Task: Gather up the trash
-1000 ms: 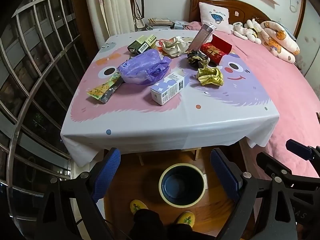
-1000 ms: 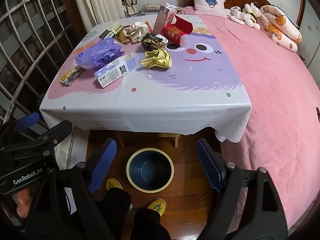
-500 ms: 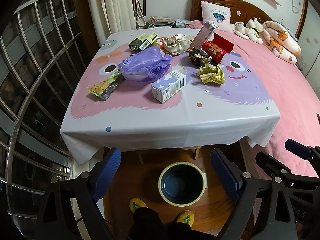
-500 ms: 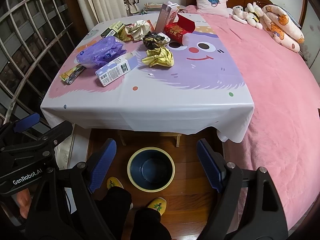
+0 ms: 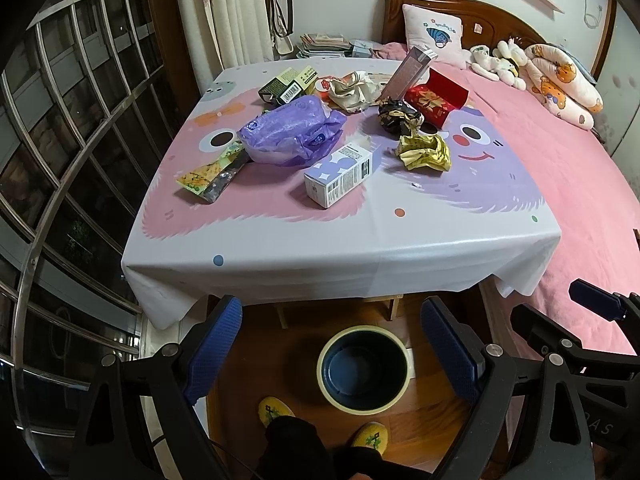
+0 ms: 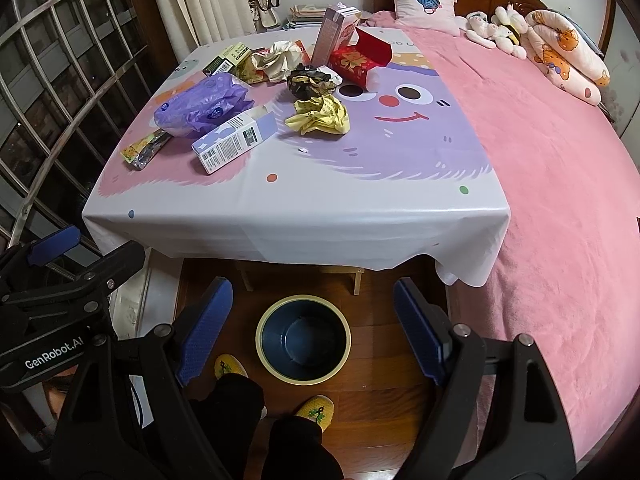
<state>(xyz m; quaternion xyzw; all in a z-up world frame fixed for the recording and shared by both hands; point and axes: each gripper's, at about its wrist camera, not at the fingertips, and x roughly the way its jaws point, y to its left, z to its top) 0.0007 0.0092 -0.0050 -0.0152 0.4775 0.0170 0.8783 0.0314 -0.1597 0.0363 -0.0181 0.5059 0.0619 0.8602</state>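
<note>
Several pieces of trash lie on the table's far half: a purple plastic bag (image 5: 292, 134), a white-and-lilac carton (image 5: 339, 176), a crumpled gold wrapper (image 5: 424, 153), a dark wrapper (image 5: 398, 116), a red box (image 5: 436, 100) and a snack packet (image 5: 210, 172). A dark blue bin (image 5: 363, 364) with a cream rim stands on the floor under the near table edge. My left gripper (image 5: 332, 340) hangs open above the floor beside the bin. My right gripper (image 6: 312, 320) is open too, over the bin (image 6: 303, 338), holding nothing.
The tablecloth (image 5: 320, 264) overhangs the near edge. A pink bed (image 6: 560, 168) with pillows and plush toys fills the right side. A barred window (image 5: 60, 140) runs along the left. A person's legs and yellow slippers (image 6: 316, 408) stand by the bin.
Both grippers have moved slightly nearer the table and tipped up; the table and trash sit lower and larger in both views. Nothing was grasped.
</note>
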